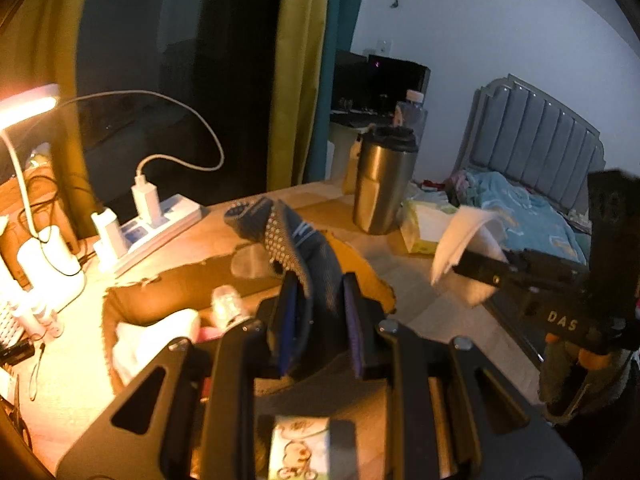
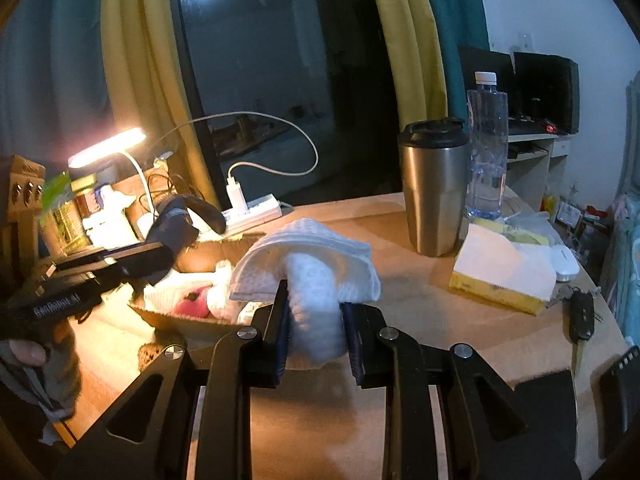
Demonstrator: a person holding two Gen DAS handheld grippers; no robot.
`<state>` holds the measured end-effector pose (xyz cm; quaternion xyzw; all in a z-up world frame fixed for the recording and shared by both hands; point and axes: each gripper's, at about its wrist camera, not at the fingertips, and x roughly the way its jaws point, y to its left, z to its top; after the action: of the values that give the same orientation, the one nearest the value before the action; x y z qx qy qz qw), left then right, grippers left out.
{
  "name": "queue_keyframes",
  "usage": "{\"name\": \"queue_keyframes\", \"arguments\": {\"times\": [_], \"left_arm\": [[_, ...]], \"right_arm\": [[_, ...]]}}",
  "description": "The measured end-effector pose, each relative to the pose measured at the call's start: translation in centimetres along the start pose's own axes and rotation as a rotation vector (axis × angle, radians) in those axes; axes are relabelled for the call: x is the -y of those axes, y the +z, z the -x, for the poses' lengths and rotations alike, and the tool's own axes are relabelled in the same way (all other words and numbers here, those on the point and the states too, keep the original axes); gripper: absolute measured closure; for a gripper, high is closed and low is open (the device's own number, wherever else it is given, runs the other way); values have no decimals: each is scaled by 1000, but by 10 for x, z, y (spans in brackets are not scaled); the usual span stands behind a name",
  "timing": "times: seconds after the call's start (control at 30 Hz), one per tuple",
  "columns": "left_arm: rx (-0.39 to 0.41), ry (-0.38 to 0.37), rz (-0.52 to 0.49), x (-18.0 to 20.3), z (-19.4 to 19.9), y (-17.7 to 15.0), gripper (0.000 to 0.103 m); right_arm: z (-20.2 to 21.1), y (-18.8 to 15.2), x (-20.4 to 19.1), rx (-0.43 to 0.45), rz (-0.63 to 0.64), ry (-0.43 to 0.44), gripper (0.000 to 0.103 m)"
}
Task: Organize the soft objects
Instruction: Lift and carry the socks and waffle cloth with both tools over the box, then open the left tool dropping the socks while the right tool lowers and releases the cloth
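Cardboard box (image 2: 208,322) is the largest task thing on the wooden table (image 2: 460,320); it lies open near the lamp side, and inside I see pale soft cloth and something pink, but I cannot tell exactly what they are. Next in size is the white cloth (image 2: 316,276), folded and quilted; the right gripper (image 2: 316,336) has its two fingers pressed on the lower hanging part, and the upper part flops over like a mushroom cap, in the air just beside the box. Smaller is the dark sock (image 1: 296,248) with pale grip dots; the left gripper (image 1: 318,320) is closed around its lower end, and the toe part stands up and bends over above the box. Both pieces look very light and limp, so I judge they will sag and swing when moved, and nothing in them can break. The sock's dots should give some grip; the white cloth may slide out layer by layer, so it seems better to pinch through all folds near the middle.
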<state>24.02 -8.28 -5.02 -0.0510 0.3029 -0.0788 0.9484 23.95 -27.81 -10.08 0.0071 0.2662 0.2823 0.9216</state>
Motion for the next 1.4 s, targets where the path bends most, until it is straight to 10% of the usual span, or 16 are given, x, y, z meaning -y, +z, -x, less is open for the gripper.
{"name": "queue_keyframes", "arguments": {"times": [0.87, 1.07, 1.4], "left_arm": [[-215, -50, 104, 16, -129, -2, 70], [-169, -57, 101, 16, -114, 4, 38], [-63, -41, 124, -17, -47, 10, 35]], "right_arm": [[-23, -2, 50, -33, -100, 22, 77], [-29, -4, 50, -48, -103, 22, 77], [-37, 2, 46, -57, -93, 2, 77]]}}
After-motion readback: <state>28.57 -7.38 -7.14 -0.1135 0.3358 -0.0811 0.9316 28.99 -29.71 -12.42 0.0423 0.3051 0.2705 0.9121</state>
